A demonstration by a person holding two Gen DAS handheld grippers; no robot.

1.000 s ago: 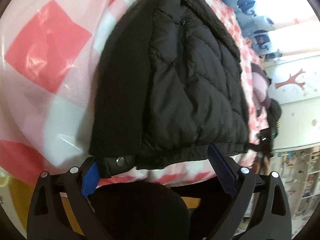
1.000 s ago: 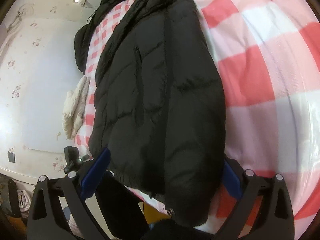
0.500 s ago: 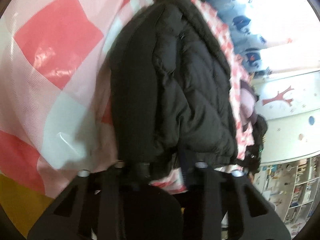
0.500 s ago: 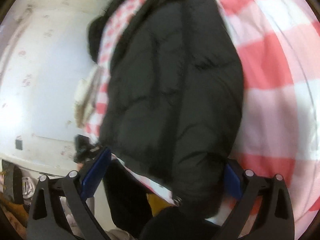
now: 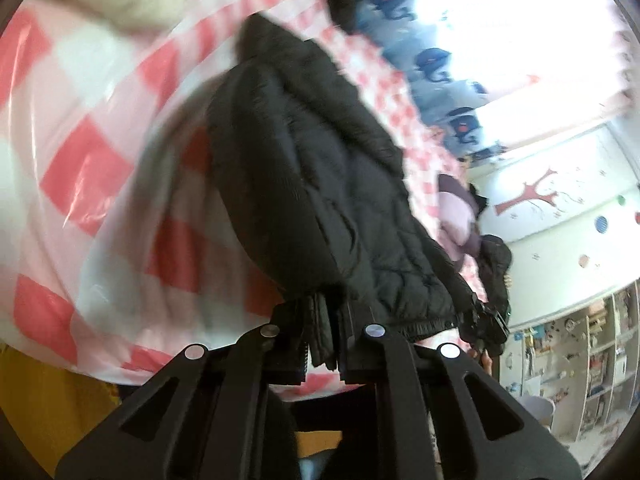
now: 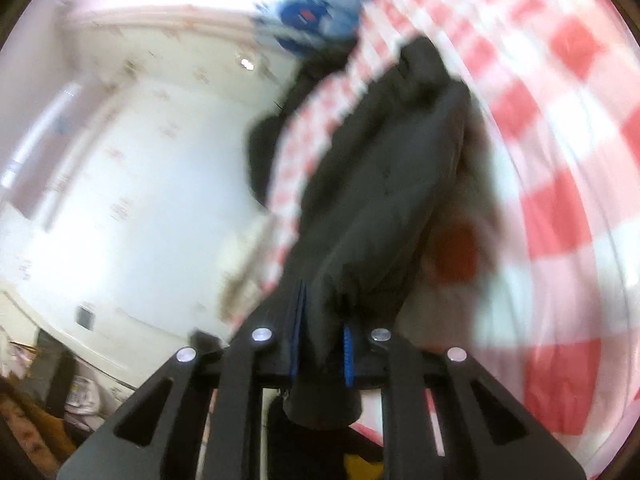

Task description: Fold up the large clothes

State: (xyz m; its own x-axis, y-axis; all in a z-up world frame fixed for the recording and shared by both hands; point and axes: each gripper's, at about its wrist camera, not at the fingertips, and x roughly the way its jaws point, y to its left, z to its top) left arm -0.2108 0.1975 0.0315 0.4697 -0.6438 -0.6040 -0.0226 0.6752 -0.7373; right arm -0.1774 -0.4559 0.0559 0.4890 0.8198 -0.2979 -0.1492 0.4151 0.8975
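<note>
Both claws are clamped down right now. The left claw point(image 5: 322, 344) has its jaws pinched nearly together on the bunched hem of the black jacket point(image 5: 320, 184), fabric squeezed between the pads, and it's angled down toward the bed. The right claw point(image 6: 322, 344) has just been closing too, and its blue pads point(image 6: 349, 354) are pressing on a thick fold of the same jacket, pointing closer to level. The right view is pretty blurry.
</note>
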